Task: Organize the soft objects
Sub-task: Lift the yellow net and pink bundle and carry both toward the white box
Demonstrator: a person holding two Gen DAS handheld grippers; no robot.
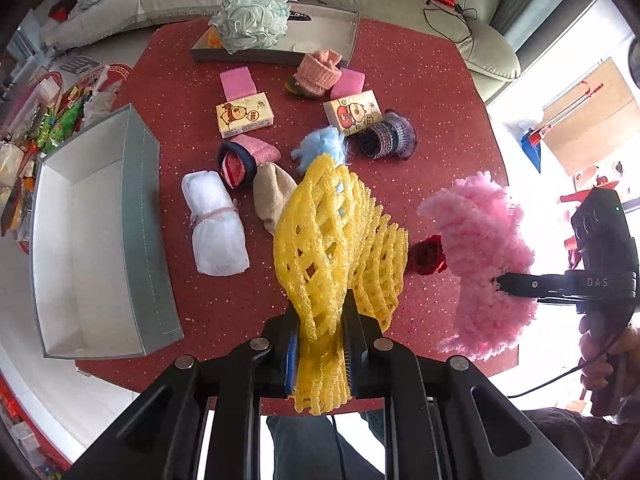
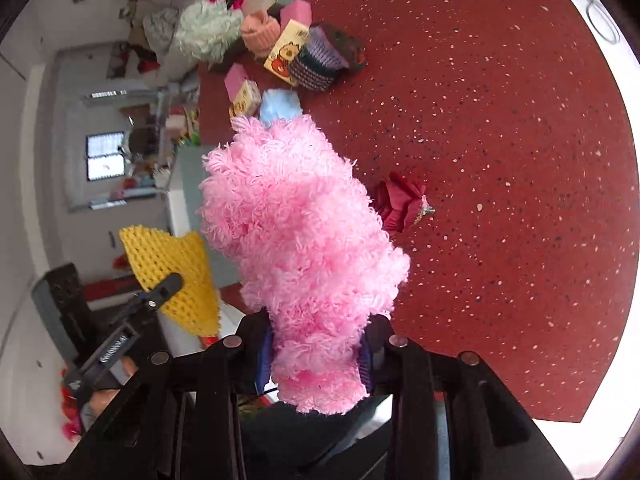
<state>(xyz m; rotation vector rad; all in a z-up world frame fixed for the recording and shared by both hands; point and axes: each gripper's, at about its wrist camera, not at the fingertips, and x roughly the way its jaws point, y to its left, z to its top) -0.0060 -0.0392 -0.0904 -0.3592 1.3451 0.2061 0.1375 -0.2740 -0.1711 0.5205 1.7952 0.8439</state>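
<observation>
A: What's the setting?
B: A dark red speckled table (image 1: 440,92) in a living room, a pale green sofa (image 1: 424,32) behind it and an open grey rectangular box (image 1: 140,216) at its left edge.

A: And the grippers?
B: The left gripper (image 1: 320,344) is clamped on a yellow foam mesh sleeve (image 1: 324,236), held above the table with its long axis pointing away along the fingers. The right gripper (image 2: 316,356) grips a fluffy pink yarn bundle (image 2: 296,232), likewise stretched forward, just beside a dark red fabric rose (image 2: 400,200).
</observation>
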